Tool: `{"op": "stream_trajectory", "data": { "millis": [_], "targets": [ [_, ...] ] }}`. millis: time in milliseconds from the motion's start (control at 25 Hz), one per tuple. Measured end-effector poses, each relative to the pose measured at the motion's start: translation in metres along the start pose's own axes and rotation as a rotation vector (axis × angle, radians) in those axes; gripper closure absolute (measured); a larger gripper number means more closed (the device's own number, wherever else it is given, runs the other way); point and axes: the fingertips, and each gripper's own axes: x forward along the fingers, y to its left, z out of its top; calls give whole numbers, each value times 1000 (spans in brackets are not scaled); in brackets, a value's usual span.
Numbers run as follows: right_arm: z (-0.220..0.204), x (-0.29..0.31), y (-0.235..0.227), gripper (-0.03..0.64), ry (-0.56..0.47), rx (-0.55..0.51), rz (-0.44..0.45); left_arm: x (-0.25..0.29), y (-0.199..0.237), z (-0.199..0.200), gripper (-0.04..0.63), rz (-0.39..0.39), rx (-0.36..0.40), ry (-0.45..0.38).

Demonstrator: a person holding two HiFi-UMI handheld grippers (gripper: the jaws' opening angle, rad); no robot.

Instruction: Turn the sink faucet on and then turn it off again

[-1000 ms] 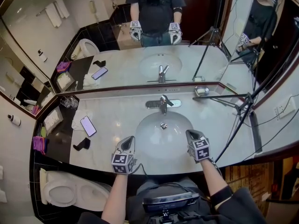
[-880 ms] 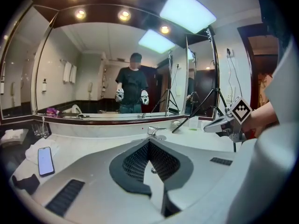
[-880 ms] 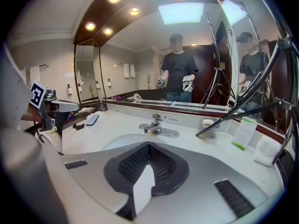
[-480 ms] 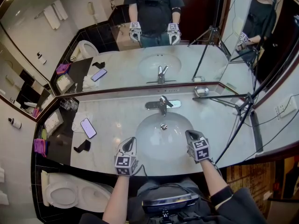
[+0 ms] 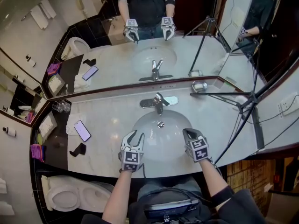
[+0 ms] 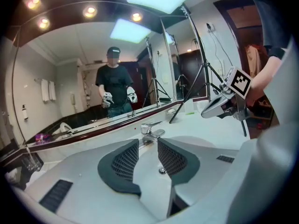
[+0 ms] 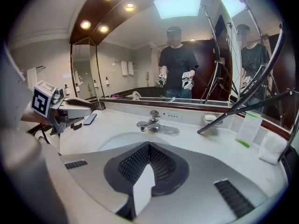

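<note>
faucet (image 5: 159, 102) sits on the bench (image 5: 112, 118) at the far rim of the sink (image 5: 163, 144), just under the mirror (image 5: 117, 64). left hand-held gripper (image 5: 133, 135): jaws have just been opening, now parted, nothing between them; seen along them, the faucet and the drain (image 5: 160, 124) show in the gap, farther off. right hand-held gripper (image 5: 188, 132): clenched tip to tip, empty, pointing toward the basin. both are held over the near rim of the sink, apart from the faucet. a phone (image 5: 82, 130) lies flat on the bench left of the sink; a soap dish (image 5: 200, 86) sits right of the faucet.
</note>
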Motion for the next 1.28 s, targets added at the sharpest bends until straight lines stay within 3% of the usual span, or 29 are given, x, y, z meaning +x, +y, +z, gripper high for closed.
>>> {"op": "stream_trajectory", "data": {
  "millis": [200, 480, 600, 720, 1080, 1280],
  "targets": [
    [-6, 19, -11, 595, 17, 16, 1, 56, -11, 5, 443, -29, 121, 19],
    [-16, 43, -23, 595, 38, 31, 11, 127, -24, 29, 402, -53, 407, 25],
    [-21, 52, -27, 595, 48, 33, 14, 155, -28, 30, 367, -74, 492, 37],
    [-24, 60, -29, 595, 57, 35, 10, 177, -30, 30, 332, -100, 547, 51],
    [-9, 76, -31, 595, 50, 19, 7, 233, -37, 29, 318, -158, 685, 90],
    [-18, 78, -31, 595, 55, 22, 6, 254, -44, 26, 318, -174, 717, 101]
  ]
}}
